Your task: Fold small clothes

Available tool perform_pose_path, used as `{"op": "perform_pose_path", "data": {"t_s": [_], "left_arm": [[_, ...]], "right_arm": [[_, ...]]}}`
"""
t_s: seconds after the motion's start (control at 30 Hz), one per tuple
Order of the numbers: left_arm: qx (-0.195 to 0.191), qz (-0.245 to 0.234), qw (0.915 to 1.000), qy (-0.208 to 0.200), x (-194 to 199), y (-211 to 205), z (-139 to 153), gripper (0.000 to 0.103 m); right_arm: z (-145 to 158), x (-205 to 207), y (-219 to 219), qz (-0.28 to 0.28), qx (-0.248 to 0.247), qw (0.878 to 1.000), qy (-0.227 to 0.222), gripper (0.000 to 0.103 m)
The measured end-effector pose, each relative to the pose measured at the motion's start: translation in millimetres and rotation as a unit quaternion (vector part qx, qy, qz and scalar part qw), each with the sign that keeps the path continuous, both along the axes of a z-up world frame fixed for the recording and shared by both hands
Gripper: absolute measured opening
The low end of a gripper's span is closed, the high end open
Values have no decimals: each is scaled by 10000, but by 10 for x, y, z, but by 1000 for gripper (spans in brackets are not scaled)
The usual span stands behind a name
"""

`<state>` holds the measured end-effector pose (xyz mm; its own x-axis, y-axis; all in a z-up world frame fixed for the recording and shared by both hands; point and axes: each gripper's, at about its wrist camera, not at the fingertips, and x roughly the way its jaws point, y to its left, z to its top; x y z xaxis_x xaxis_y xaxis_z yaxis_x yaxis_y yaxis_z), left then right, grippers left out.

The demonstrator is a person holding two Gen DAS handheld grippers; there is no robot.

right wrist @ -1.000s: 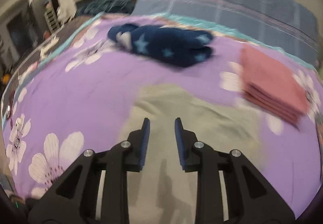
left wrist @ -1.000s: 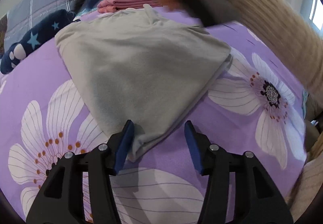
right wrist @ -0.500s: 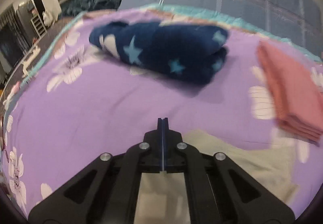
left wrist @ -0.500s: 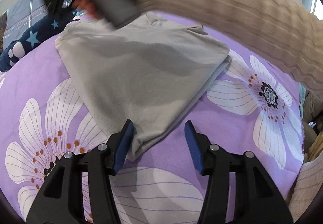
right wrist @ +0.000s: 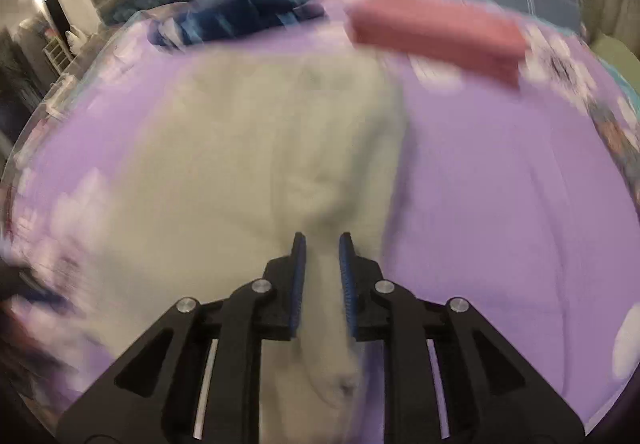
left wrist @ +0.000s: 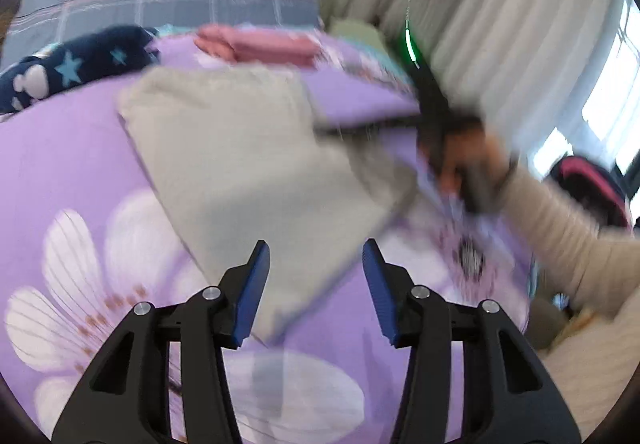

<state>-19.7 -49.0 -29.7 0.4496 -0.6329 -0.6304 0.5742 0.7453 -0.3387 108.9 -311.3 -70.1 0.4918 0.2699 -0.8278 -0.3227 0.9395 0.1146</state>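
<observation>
On the purple flowered bedspread [left wrist: 72, 163], the grey garment [left wrist: 240, 163] is lying folded near the middle, its nearest corner now sitting between the blue pads of the left gripper [left wrist: 316, 276]; half a second ago the right arm in its ribbed cream sleeve [left wrist: 560, 228] was reaching across to the garment's far corner, and it is now showing at the right side of the bed, blurred by motion, with the dark tool and its green light above the hand. The right gripper [right wrist: 322, 276], pressed fully together half a second ago over bare bedspread, is now opening with a raised fold of the grey cloth standing between its pads; whether the pads are pressing on it is hard to tell through the blur. The left gripper's jaws are closing slightly yet standing about half apart, clear of the cloth on both sides. Toward the far edge, the navy star-print bundle [left wrist: 76, 67] and the stack of pink folded cloth [left wrist: 260, 45] are lying side by side, both smeared. The left gripper is pointing down at the near corner; the right one is tilting more steeply over the garment's right edge.
</observation>
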Motion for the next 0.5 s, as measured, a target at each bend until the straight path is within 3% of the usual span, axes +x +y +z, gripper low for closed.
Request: {"op": "perform_pose_path", "data": {"t_s": [0.1, 0.17, 0.2, 0.27, 0.33, 0.4, 0.5], "left_arm": [[478, 800, 9956, -22, 299, 47, -53, 50], [801, 1149, 9897, 313, 478, 82, -247, 50], [811, 1219, 9882, 451, 532, 116, -321, 51], [362, 1197, 9890, 789, 629, 230, -433, 53], [76, 1199, 9890, 866, 712, 287, -425, 54], [-15, 1175, 9895, 838, 803, 292, -392, 55], [-19, 1097, 9896, 930, 1055, 259, -388, 55]], "right_arm": [[73, -39, -111, -192, 516, 9984, -82, 19], [189, -49, -196, -260, 779, 9965, -155, 37], [260, -53, -241, -304, 833, 9957, -261, 41], [351, -30, -361, -365, 802, 9954, -372, 42], [318, 27, -493, -423, 904, 9947, -255, 42], [188, 122, -582, -367, 1204, 9920, 109, 43], [60, 192, -595, -240, 1438, 9887, 354, 55]]}}
